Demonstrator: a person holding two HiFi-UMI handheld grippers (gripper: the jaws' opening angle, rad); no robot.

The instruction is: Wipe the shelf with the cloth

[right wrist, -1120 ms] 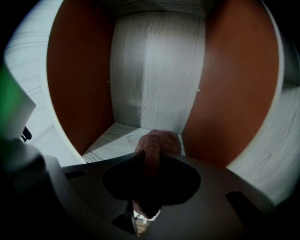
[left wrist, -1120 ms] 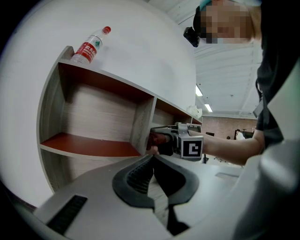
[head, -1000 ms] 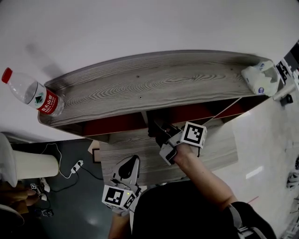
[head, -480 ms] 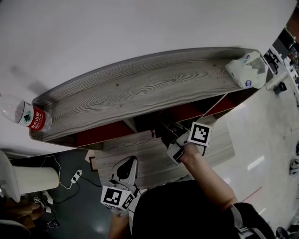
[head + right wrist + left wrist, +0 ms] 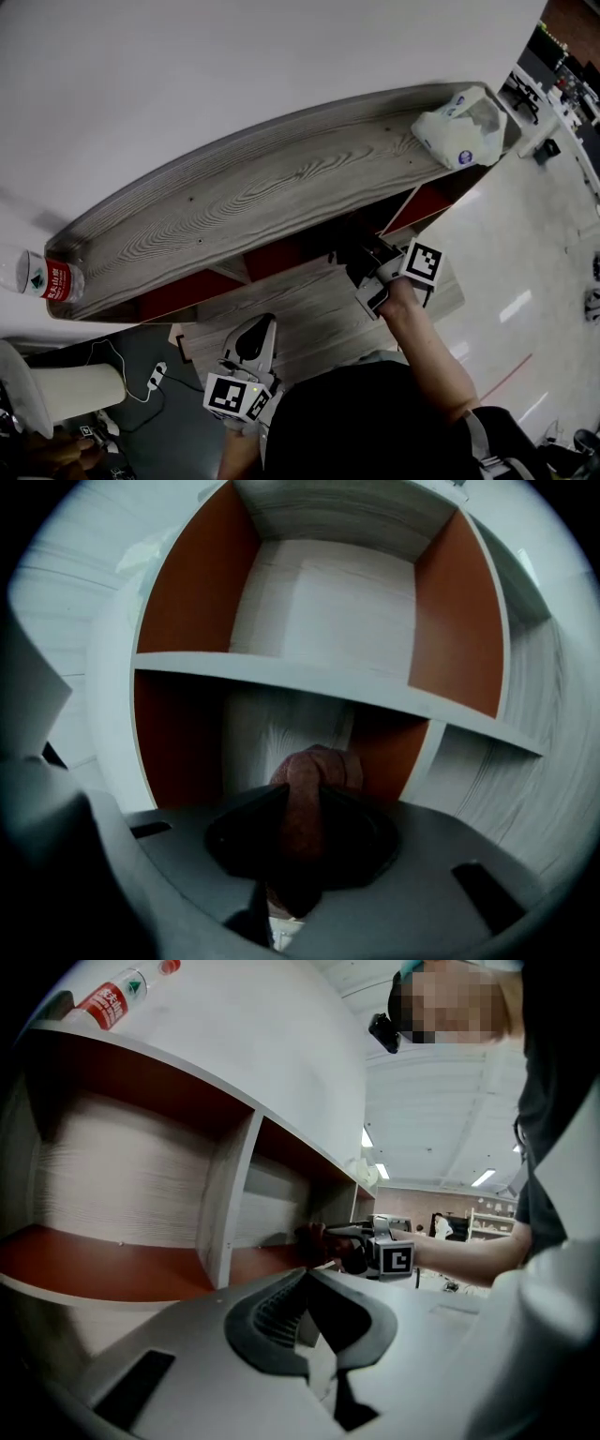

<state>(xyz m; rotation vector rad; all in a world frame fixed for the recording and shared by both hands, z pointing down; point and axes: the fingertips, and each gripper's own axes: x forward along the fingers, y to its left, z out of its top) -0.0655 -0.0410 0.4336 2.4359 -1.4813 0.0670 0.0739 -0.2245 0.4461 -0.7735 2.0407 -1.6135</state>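
Wiping step in hand, as judged from the tool's position inside the shelf.

1. Cloth (image 5: 314,769): dark reddish, bunched into a wad. It sits in a lower compartment, under a horizontal board (image 5: 328,682) and close to the pale back panel. Whether it touches the compartment floor is not visible.

2. Right tool (image 5: 302,794): jaws pinching the cloth, with the wad bulging out past the tips. It reaches into the shelf opening at arm's length.

3. Shelf (image 5: 281,192): grey wood-grain top and boards, red-brown inner side panels, and several compartments split by an upright divider (image 5: 225,1206).

4. Left tool (image 5: 307,1283): jaws pressed together on nothing. It is held low, near the person's body and well apart from the shelf.

5. Bottle (image 5: 47,279): clear plastic with a red label, lying at the left end of the shelf top.

6. White bag (image 5: 459,131): crumpled, at the right end of the shelf top.

Handling note (a judgement):
- Keep the pinch firm so the wad does not slip out.
- Press the bulging part flat on the board, not the jaw tips.
- Sweep from the back panel outward in overlapping passes, and work into the corners beside the divider.
- Both items on top are clear of this compartment and need no moving.
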